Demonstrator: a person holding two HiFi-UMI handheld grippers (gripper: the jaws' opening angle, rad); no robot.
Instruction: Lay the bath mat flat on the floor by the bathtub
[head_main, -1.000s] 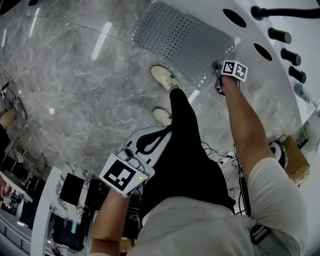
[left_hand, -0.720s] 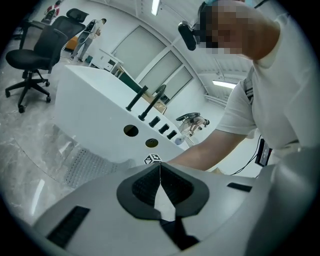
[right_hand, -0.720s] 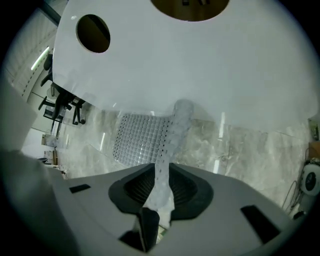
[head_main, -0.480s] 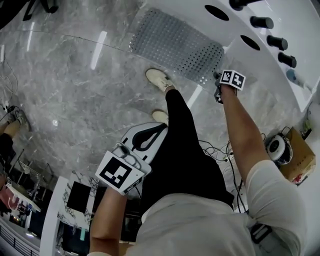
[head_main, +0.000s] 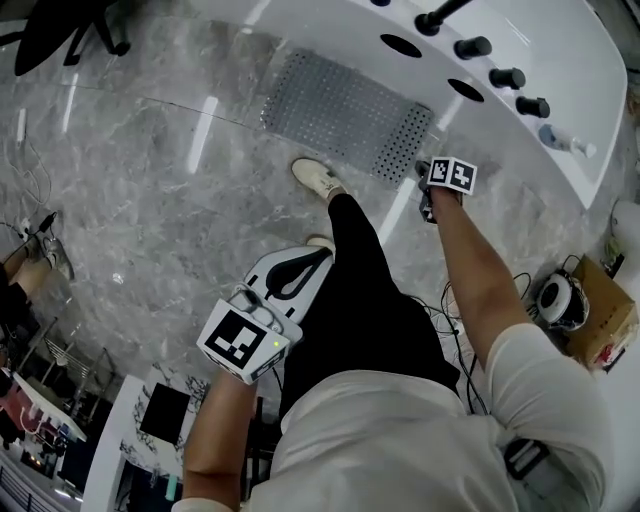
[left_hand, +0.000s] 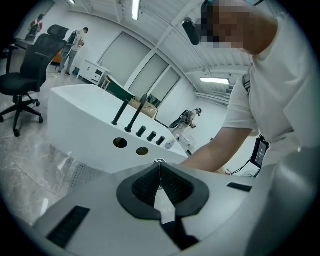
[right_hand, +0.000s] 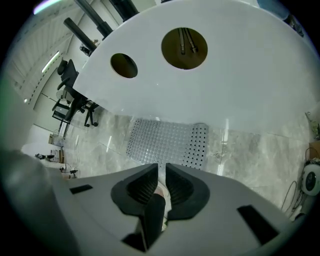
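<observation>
A grey perforated bath mat (head_main: 345, 112) lies spread flat on the marble floor against the side of the white bathtub (head_main: 520, 40). My right gripper (head_main: 426, 192) hovers just off the mat's near right corner, its jaws a narrow gap apart with nothing between them. In the right gripper view the mat (right_hand: 165, 142) shows below the tub's rim (right_hand: 225, 85), past the gripper (right_hand: 162, 165). My left gripper (head_main: 290, 272) hangs shut and empty beside the person's leg, far from the mat. The left gripper view shows its gripper (left_hand: 159, 162) meeting tip to tip, with the tub (left_hand: 80, 115) beyond.
The person's white shoe (head_main: 318, 178) stands at the mat's near edge. Black taps (head_main: 470, 45) and two round holes sit on the tub rim. A cable spool (head_main: 558, 297), a cardboard box (head_main: 605, 320) and loose cables lie at right. An office chair (head_main: 60, 30) stands far left.
My right gripper has drawn back a little from the mat's corner. The head view has shifted, showing more of the tub. The left gripper has stayed beside the leg.
</observation>
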